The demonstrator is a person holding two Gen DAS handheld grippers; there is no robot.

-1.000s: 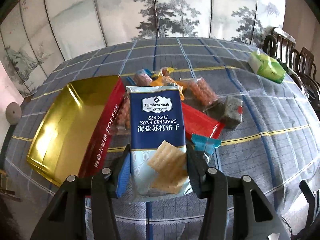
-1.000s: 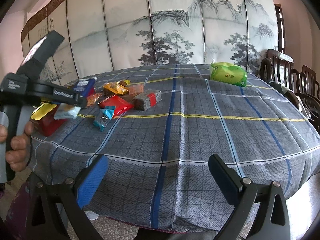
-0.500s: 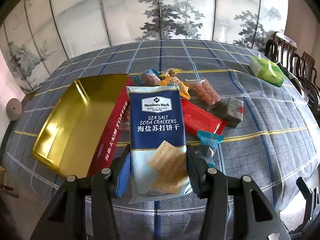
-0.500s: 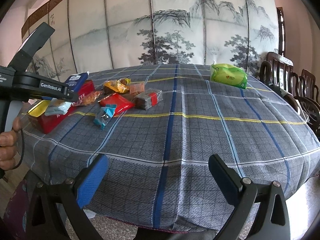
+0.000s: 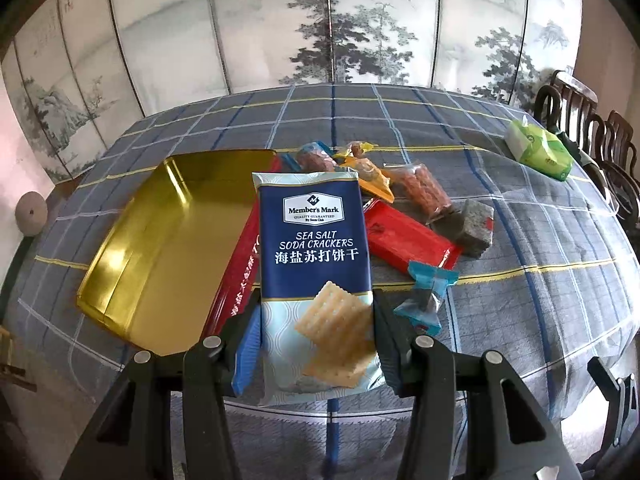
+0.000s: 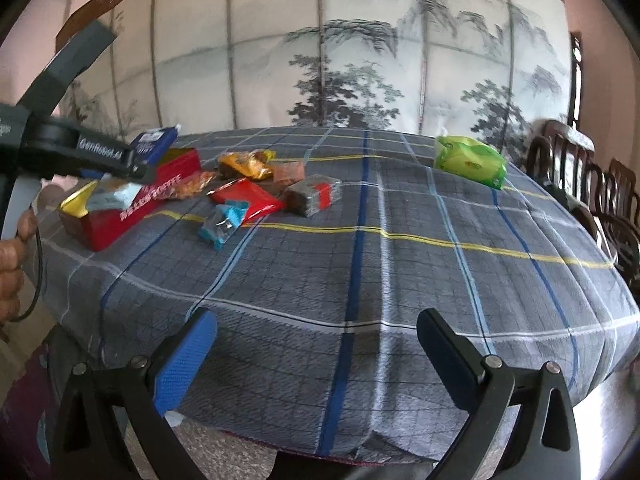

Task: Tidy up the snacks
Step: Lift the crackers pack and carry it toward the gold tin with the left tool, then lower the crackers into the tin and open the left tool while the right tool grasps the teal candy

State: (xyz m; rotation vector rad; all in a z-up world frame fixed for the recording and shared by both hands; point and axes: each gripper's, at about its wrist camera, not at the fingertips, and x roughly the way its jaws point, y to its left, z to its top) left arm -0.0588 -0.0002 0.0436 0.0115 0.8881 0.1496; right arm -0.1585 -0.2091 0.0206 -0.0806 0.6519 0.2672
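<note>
Cracker pack (image 5: pixel 314 240) clamped in left hand-held gripper (image 5: pixel 316 344), hides red tin (image 5: pixel 236 280) lettering, right hand-held gripper (image 6: pixel 316 360) apart, empty.

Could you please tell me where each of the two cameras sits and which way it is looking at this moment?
Left wrist view: sits on the left gripper, looking down its fingers at the cracker packet it clamps, above the gold tin and loose snacks; only the gripper's own fingers show.
Right wrist view: sits on the right gripper, open and empty at the table's near edge, looking across the plaid tablecloth; a hand holding the left gripper shows at left.
Shared: tin, snacks, green pack, painted screen.
</note>
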